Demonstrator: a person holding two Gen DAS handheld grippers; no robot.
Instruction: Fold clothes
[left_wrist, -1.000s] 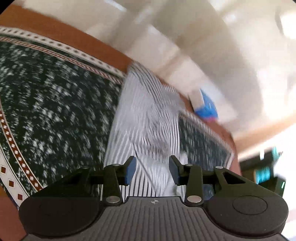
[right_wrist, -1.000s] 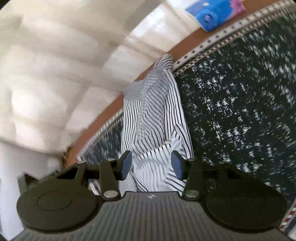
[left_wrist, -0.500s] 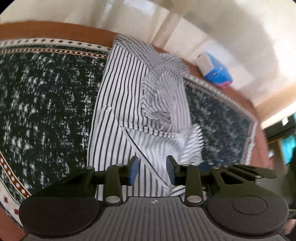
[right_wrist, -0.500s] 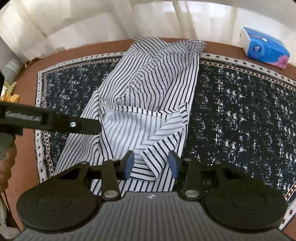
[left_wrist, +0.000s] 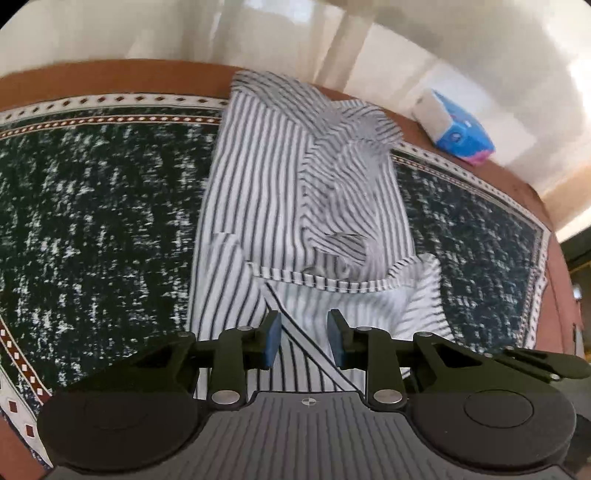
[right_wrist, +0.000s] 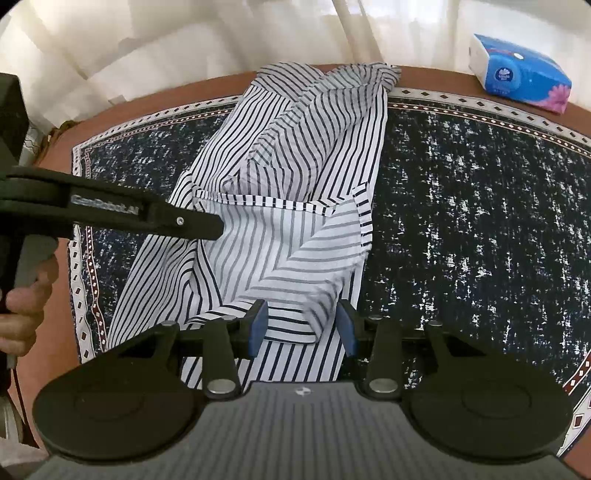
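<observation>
A white shirt with dark stripes (left_wrist: 295, 184) lies lengthwise on the patterned cloth, its sleeves folded in across the body (right_wrist: 295, 147). My left gripper (left_wrist: 304, 339) hovers over the shirt's near part. Its jaws are closing, with striped cloth seen between the pads and no pinch showing. In the right wrist view the left gripper (right_wrist: 216, 229) reaches in from the left over the shirt's left side. My right gripper (right_wrist: 302, 328) stands open over a folded sleeve cuff (right_wrist: 291, 325), which lies between its pads untouched.
A dark speckled cloth with a white diamond border (right_wrist: 480, 221) covers the brown table (left_wrist: 110, 74). A blue tissue pack (right_wrist: 517, 77) sits at the far right edge. Pale curtains hang behind. A hand (right_wrist: 22, 306) holds the left gripper's handle.
Both views have swung from tilted and blurred to looking down the shirt's length. Both grippers now sit lower over its near end, and the left pads stand closer together.
</observation>
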